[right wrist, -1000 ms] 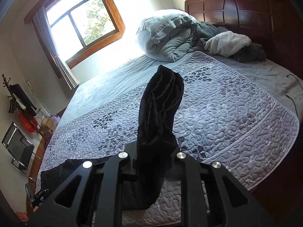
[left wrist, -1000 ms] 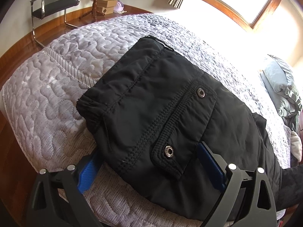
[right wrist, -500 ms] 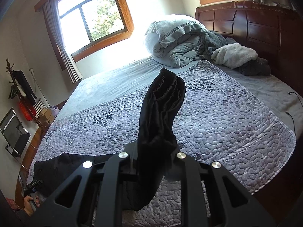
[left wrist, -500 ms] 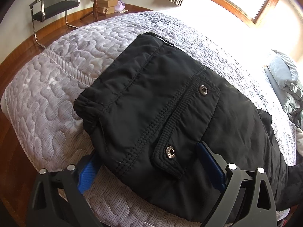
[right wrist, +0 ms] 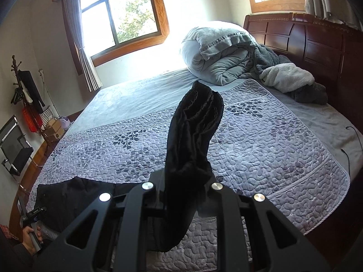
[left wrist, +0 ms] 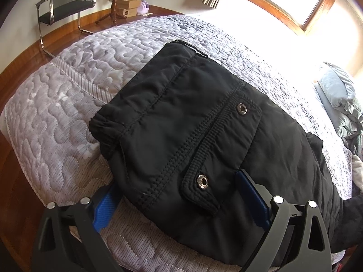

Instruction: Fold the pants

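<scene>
Black pants (left wrist: 195,136) lie on the quilted grey bedspread (left wrist: 56,104), waist end near the bed's corner, a flap pocket with two metal snaps facing up. My left gripper (left wrist: 179,199) is open, its blue pads either side of the pants' near edge, low over the bed. My right gripper (right wrist: 181,192) is shut on the pants' leg ends (right wrist: 195,122), holding the bunched black fabric up above the bed. The waist part (right wrist: 74,195) shows at lower left in the right wrist view, with the other hand-held gripper beside it.
A rolled grey duvet (right wrist: 217,52) and blankets (right wrist: 285,77) lie at the dark wooden headboard (right wrist: 317,36). A metal chair (left wrist: 65,2), coat stand and boxes (left wrist: 127,6) stand on the wooden floor past the bed's foot. Windows sit behind.
The right gripper has carried the leg ends higher and toward the waist end. The left gripper has shifted slightly, staying open around the pants' edge.
</scene>
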`<action>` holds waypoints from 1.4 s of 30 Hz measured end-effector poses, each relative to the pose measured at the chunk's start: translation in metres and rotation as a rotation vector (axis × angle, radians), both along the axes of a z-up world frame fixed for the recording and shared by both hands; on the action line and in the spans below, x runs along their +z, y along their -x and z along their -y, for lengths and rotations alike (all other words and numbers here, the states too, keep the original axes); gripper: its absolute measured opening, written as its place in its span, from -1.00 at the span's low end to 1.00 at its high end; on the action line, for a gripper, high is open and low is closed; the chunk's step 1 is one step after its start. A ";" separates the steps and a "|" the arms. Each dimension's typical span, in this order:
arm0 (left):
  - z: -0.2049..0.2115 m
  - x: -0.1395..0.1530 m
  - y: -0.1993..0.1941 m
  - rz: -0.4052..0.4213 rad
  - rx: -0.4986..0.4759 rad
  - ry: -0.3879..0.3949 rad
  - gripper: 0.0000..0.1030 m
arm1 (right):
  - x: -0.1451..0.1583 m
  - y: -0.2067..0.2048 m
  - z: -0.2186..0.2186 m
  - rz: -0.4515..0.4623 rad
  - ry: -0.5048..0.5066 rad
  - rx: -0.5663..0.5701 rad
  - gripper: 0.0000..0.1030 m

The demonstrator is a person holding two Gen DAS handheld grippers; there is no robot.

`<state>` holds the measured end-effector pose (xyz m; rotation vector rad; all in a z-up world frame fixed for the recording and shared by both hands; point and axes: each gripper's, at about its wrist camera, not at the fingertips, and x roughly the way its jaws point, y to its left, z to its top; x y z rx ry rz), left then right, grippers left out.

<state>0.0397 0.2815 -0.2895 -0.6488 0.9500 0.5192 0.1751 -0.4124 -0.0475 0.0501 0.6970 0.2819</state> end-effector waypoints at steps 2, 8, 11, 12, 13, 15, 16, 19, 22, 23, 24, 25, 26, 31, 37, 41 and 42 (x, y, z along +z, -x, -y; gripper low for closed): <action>0.000 0.001 0.001 0.003 -0.001 0.002 0.88 | 0.002 0.001 -0.005 0.003 0.013 0.007 -0.69; -0.001 0.002 0.004 0.018 0.001 0.015 0.88 | 0.011 0.006 -0.025 0.021 0.081 0.027 -0.70; -0.001 0.004 0.007 0.029 0.000 0.020 0.88 | 0.012 0.008 -0.037 0.026 0.119 0.042 -0.70; -0.001 0.004 0.008 0.033 0.001 0.024 0.88 | 0.012 0.008 -0.041 0.024 0.125 0.048 -0.70; -0.002 0.004 0.009 0.037 0.001 0.029 0.88 | 0.011 0.008 -0.045 0.022 0.132 0.052 -0.70; -0.003 0.004 0.010 0.044 -0.001 0.040 0.88 | 0.011 0.008 -0.052 0.018 0.140 0.062 -0.70; -0.004 0.004 0.011 0.048 -0.001 0.043 0.88 | 0.010 0.009 -0.056 0.016 0.146 0.067 -0.70; -0.005 0.004 0.014 0.060 0.000 0.054 0.88 | 0.009 0.012 -0.070 0.020 0.182 0.083 -0.70; -0.006 0.004 0.015 0.070 0.002 0.063 0.88 | 0.007 0.016 -0.083 0.025 0.212 0.103 -0.70; -0.005 0.004 0.015 0.072 0.002 0.064 0.88 | 0.007 0.017 -0.089 0.027 0.223 0.110 -0.70; -0.005 0.005 0.015 0.074 -0.001 0.066 0.88 | 0.007 0.019 -0.094 0.029 0.235 0.116 -0.70; -0.004 0.005 0.016 0.075 -0.002 0.067 0.88 | 0.007 0.020 -0.099 0.030 0.246 0.122 -0.70; -0.004 0.005 0.015 0.076 -0.002 0.068 0.88 | 0.006 0.021 -0.103 0.032 0.254 0.128 -0.70; -0.005 0.006 0.019 0.089 -0.002 0.083 0.88 | 0.003 0.025 -0.120 0.028 0.275 0.154 -0.70; -0.006 0.006 0.020 0.094 0.000 0.095 0.88 | -0.002 0.030 -0.139 0.028 0.309 0.180 -0.70; -0.005 0.007 0.021 0.101 0.002 0.098 0.88 | -0.008 0.033 -0.154 0.029 0.345 0.203 -0.70; -0.005 0.007 0.022 0.098 0.005 0.098 0.88 | -0.009 0.034 -0.159 0.031 0.356 0.210 -0.70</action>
